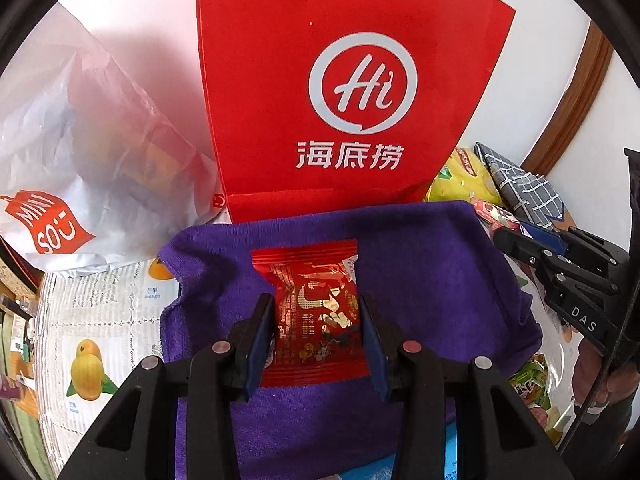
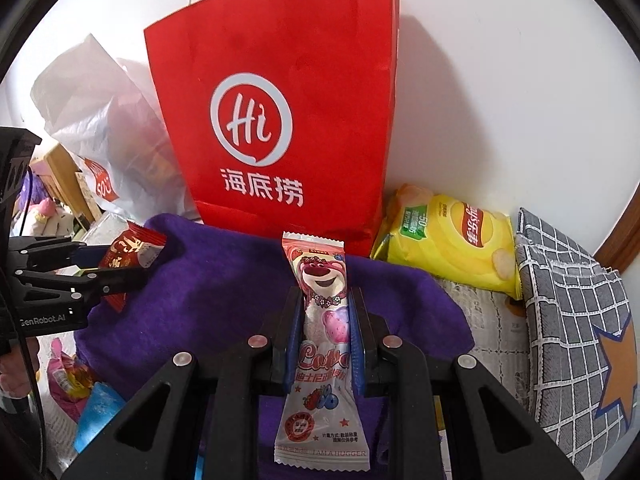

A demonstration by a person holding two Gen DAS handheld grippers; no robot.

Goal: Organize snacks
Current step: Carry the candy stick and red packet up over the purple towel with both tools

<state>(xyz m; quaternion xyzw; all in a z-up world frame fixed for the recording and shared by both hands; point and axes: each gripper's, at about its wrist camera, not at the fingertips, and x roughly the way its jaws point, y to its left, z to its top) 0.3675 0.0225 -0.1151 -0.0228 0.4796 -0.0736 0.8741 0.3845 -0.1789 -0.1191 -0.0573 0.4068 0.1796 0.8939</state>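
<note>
In front of the red paper bag [image 2: 276, 92], above the purple towel [image 1: 432, 264], the left gripper [image 1: 318, 344] clamps a red snack packet [image 1: 316, 312] and the right gripper [image 2: 326, 344] a pink bear-print packet [image 2: 322, 344]. Both slick wrappers, pinched mid-body, could slip free.

Tall red paper carrier bag [image 2: 280, 112] with a white ringed "Hi" logo and "海底捞", crumpled white plastic bag [image 1: 80, 140] with a red "MINISO" patch, pink-and-white bear snack wrapper [image 2: 324, 344] reading "I AM A HUGGER", black gripper body [image 2: 44, 304] lettered "GenRobot.AI"
</note>
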